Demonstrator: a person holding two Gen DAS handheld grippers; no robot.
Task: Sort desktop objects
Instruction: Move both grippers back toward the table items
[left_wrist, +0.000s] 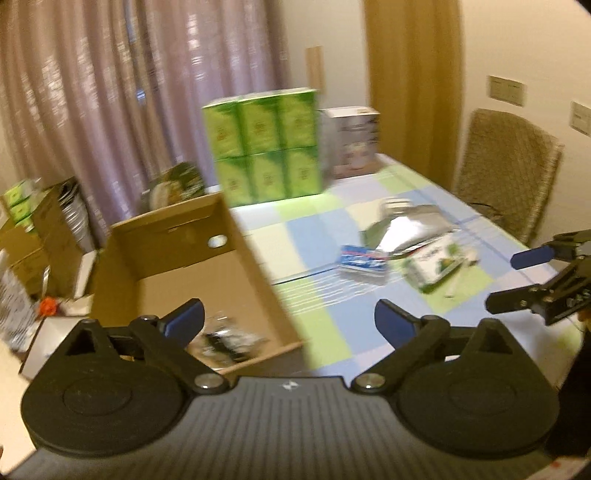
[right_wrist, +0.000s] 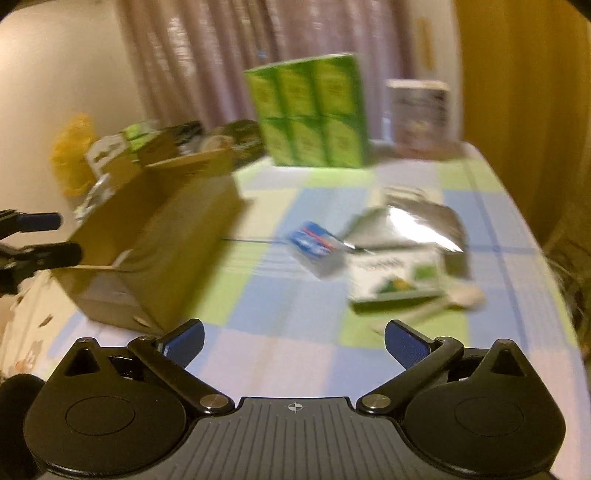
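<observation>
An open cardboard box stands at the table's left; it also shows in the right wrist view, with some dark, blurred items on its floor. On the checked tablecloth lie a blue packet, a silver foil bag and a green-and-white box. My left gripper is open and empty, at the box's near corner. My right gripper is open and empty, above the cloth short of the packet. Each gripper shows in the other's view, the right and the left.
A stack of green cartons and a white box stand at the table's far end. A wicker chair is at the right. More cardboard boxes sit on the floor at left.
</observation>
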